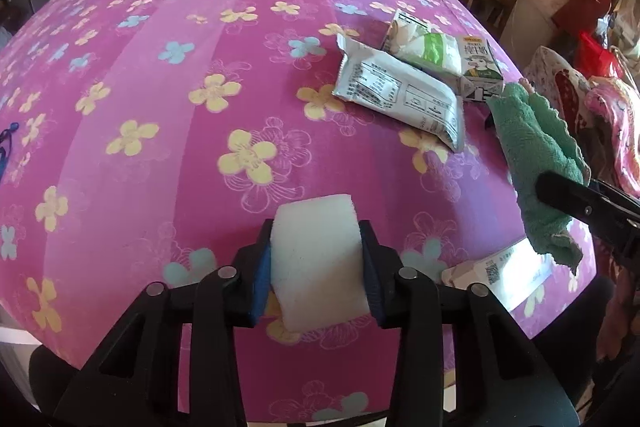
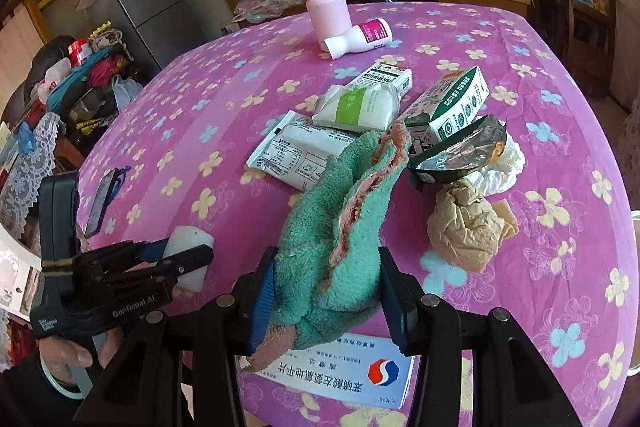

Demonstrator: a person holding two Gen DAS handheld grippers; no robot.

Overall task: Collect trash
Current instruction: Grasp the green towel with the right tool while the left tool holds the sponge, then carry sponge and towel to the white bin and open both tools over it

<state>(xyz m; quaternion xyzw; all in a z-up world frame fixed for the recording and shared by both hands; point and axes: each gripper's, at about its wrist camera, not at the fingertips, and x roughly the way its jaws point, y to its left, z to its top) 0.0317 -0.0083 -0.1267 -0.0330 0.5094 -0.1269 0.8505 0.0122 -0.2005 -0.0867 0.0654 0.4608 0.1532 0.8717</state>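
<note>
Cluttered shelves, framed photographs and a grey refrigerator (image 2: 136, 7) are seen behind a round table (image 1: 120, 131) covered with a purple cloth printed with flowers. At the lower centre of the left wrist view, the left gripper (image 1: 318, 267) is clamped on a white foam block (image 1: 318, 259), which is held just above the cloth. At the lower centre of the right wrist view, the right gripper (image 2: 326, 291) is closed on a green towel (image 2: 344, 211), whose loose end rises toward the middle of the frame. The trash is gathered just beyond that towel: a white wrapper (image 2: 296, 155) with its long axis running from lower left to upper right, a green-and-white pouch (image 2: 356, 107), a milk carton (image 2: 452, 103) lying on its side, an opened foil bag (image 2: 460, 151), a white tissue wad (image 2: 500, 167) and a crumpled brown paper ball (image 2: 464, 231). A flat medicine box (image 2: 348, 371) is seen below the right gripper, at the table edge. In the left wrist view the same heap is placed at the upper right, well apart from the foam block, so the right gripper is judged the nearer one. A pink bottle (image 2: 324, 11) stands at the far side with a small white bottle (image 2: 360, 37) lying against its base, and a dark phone (image 2: 102, 199) is seen at the left edge. Since both grippers are occupied, it is judged that one load must be set down before any trash can be taken up.
</note>
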